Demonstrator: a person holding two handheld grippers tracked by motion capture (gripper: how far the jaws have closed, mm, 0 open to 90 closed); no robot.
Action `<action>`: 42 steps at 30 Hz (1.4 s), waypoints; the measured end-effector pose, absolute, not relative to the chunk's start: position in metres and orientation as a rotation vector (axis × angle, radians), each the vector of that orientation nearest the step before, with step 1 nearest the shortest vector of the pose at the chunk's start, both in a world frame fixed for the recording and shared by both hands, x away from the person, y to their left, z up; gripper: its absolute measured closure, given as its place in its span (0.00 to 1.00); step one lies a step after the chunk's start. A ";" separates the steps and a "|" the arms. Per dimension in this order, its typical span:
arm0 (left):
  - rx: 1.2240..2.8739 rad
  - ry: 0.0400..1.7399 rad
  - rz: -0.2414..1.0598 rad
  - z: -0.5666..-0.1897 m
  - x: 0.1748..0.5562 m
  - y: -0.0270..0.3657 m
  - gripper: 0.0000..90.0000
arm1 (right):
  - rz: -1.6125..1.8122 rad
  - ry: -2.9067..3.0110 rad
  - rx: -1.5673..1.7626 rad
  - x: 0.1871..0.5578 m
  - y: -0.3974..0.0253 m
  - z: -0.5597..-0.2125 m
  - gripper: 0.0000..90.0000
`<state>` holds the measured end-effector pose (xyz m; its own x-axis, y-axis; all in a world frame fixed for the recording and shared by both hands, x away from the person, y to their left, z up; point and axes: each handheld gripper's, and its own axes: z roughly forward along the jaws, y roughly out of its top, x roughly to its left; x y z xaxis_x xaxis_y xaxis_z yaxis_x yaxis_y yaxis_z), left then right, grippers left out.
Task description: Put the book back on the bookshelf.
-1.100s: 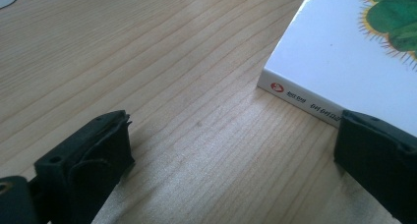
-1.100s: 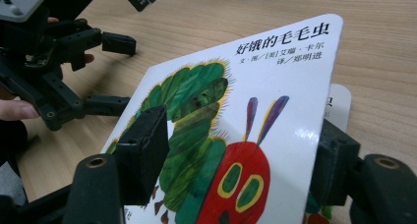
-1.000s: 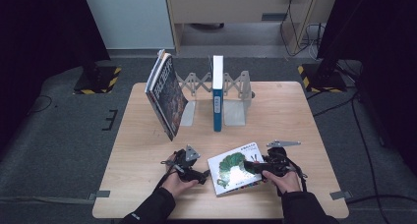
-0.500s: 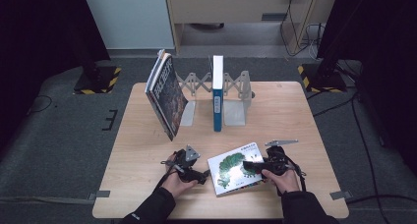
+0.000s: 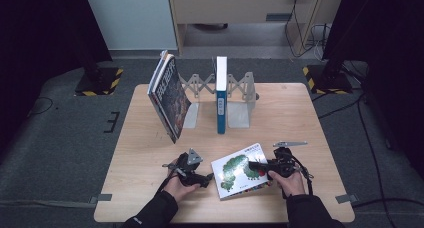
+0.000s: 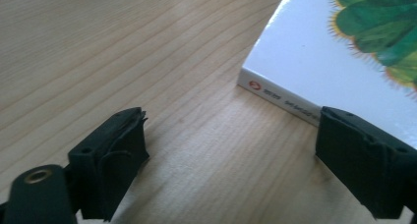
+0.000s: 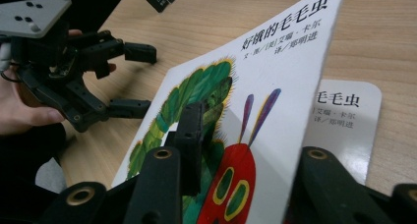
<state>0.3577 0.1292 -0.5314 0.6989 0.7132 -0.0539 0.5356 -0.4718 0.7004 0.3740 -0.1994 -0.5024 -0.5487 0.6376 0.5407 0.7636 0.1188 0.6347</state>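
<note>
A white picture book (image 5: pixel 240 172) with a green caterpillar on its cover lies at the table's front middle. My right gripper (image 5: pixel 256 165) is shut on the cover's right edge. In the right gripper view the cover (image 7: pixel 275 71) is lifted off the page beneath, one jaw above it and one under it, gripper (image 7: pixel 251 150). My left gripper (image 5: pixel 207 178) stands open just left of the book. In the left gripper view the book's spine corner (image 6: pixel 319 52) sits by the right jaw of the gripper (image 6: pixel 233 135), untouched. The left gripper (image 7: pixel 142 80) is also in the right gripper view.
An expanding metal book rack (image 5: pixel 240 95) stands at the back of the wooden table (image 5: pixel 300 118). A blue book (image 5: pixel 221 95) stands upright in it. A dark-covered book (image 5: pixel 170 95) leans steeply at the rack's left end.
</note>
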 end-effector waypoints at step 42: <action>2.000 0.921 -0.026 -0.532 0.345 0.110 0.13 | -1.708 -2.228 -1.172 0.364 -0.200 -0.477 0.92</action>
<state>0.3448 0.1103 -0.5320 0.7214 0.5946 -0.3549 0.6138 -0.3119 0.7252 0.3638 -0.1998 -0.4771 -0.6989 0.5073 0.5042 0.6185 0.0747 0.7822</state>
